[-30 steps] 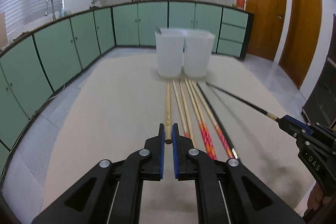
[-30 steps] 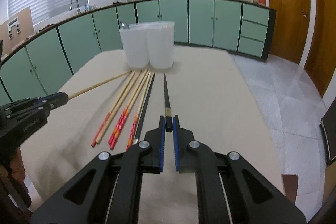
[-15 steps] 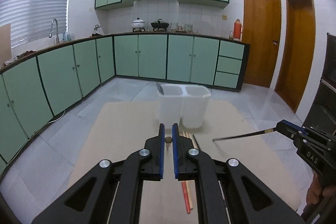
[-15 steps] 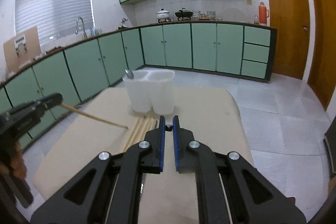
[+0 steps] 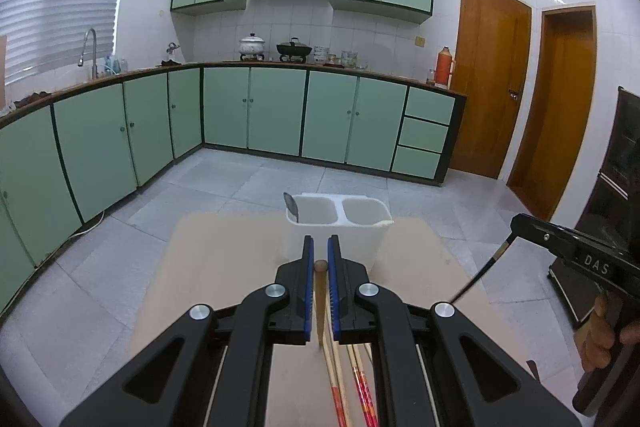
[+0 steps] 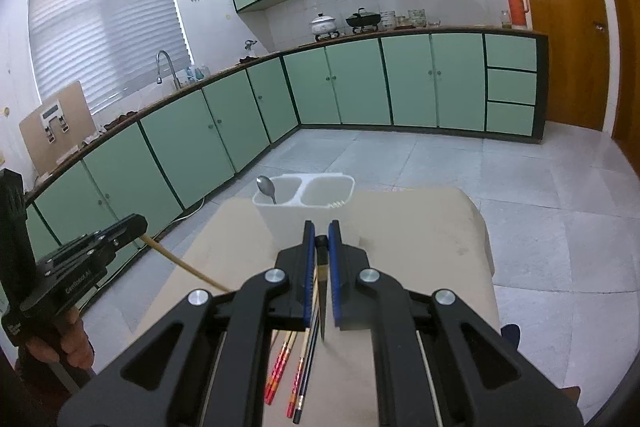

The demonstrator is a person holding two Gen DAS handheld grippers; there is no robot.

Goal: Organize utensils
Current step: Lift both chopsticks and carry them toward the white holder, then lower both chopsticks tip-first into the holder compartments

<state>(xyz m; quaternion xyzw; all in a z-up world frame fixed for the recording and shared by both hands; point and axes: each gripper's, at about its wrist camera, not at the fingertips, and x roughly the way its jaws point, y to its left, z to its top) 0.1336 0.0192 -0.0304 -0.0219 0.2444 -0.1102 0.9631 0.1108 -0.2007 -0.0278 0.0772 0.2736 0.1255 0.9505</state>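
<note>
My left gripper (image 5: 320,259) is shut on a plain wooden chopstick (image 5: 321,303), held well above the table with its tip hanging down. My right gripper (image 6: 321,241) is shut on a black chopstick (image 6: 321,303), also lifted and pointing down. A white two-compartment utensil holder (image 5: 340,223) stands at the far end of the beige table (image 5: 224,267); it also shows in the right wrist view (image 6: 296,215), with a metal spoon (image 6: 267,188) in its left compartment. Several chopsticks (image 6: 296,359), some red-patterned, lie on the table below the grippers. The right gripper shows in the left wrist view (image 5: 516,227).
Green kitchen cabinets (image 5: 276,115) line the far and left walls, with a sink tap (image 5: 89,47) on the left. Wooden doors (image 5: 492,79) are on the right. Grey tiled floor surrounds the table.
Both grippers have risen and tilted up, each lifting its chopstick off the table. The holder now sits lower in both views.
</note>
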